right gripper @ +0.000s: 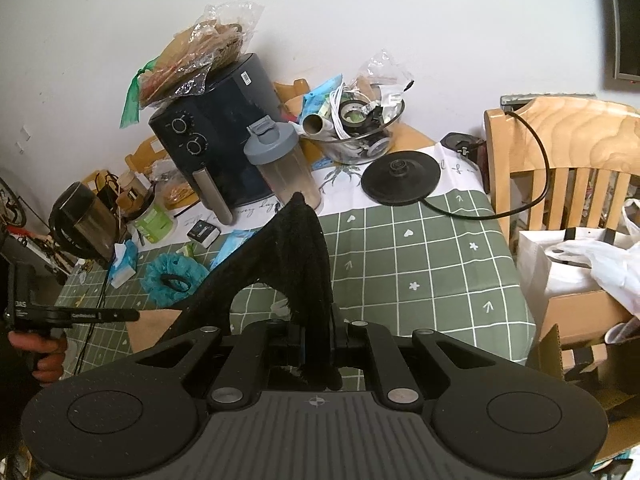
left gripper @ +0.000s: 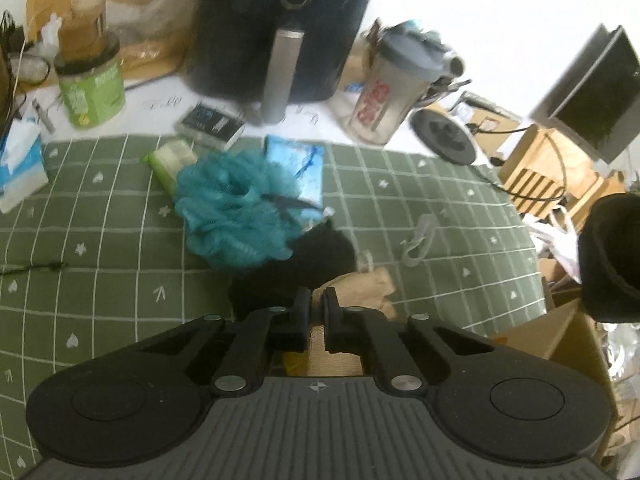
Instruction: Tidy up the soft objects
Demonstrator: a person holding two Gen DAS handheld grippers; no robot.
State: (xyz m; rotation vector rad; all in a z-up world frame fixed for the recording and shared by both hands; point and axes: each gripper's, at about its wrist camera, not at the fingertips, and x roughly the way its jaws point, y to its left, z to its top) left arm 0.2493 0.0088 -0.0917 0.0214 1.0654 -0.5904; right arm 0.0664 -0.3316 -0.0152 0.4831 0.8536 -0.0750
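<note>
My left gripper (left gripper: 318,300) points down at the green checked tablecloth (left gripper: 100,240), shut on a crumpled tan fabric piece (left gripper: 360,284) that shows between its fingers. A black fuzzy cloth (left gripper: 296,260) lies just beyond it, touching a teal mesh bath sponge (left gripper: 236,212). My right gripper (right gripper: 318,332) is shut on a black towel (right gripper: 296,248), which rises in a peak above the fingers and trails down to the lower left. The left gripper (right gripper: 134,314) appears from the side at the left edge of the right wrist view, with a hand on its grip. The teal sponge (right gripper: 172,276) lies behind it.
A dark air fryer (right gripper: 216,148), a shaker bottle (right gripper: 284,168), a black kettle base (right gripper: 400,178) with its cord, a tissue pack (left gripper: 20,164) and a green tub (left gripper: 92,88) crowd the table's far side. A wooden chair (right gripper: 568,168), a cardboard box (right gripper: 580,312) and white bags stand to the right.
</note>
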